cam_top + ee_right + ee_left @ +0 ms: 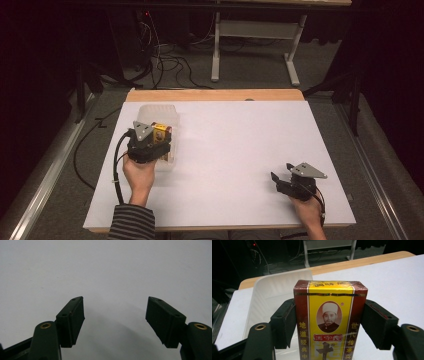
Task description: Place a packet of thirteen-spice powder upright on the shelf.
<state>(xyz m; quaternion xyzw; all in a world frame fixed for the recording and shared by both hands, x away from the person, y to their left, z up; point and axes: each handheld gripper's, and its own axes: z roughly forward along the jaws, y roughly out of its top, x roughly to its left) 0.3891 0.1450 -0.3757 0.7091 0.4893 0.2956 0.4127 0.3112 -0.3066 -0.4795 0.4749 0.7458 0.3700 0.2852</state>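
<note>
A yellow and dark red carton [329, 322] with a printed portrait and Chinese characters stands upright between the jaws of my left gripper [328, 312], which is shut on its two sides. In the high view this carton [161, 132] is held by the left gripper [161, 140] over a clear plastic tub [157, 114] at the left of the white table [235, 150]. The tub [272, 290] rises behind and to the left of the carton. My right gripper [279, 179] hovers low over the table's front right, and its jaws [115, 312] stand wide open with nothing between them.
A wooden strip [215, 95] runs along the table's far edge. Beyond it are cables [170, 60] on the floor and the white legs of another table [255, 45]. Dark stands flank both sides of the table.
</note>
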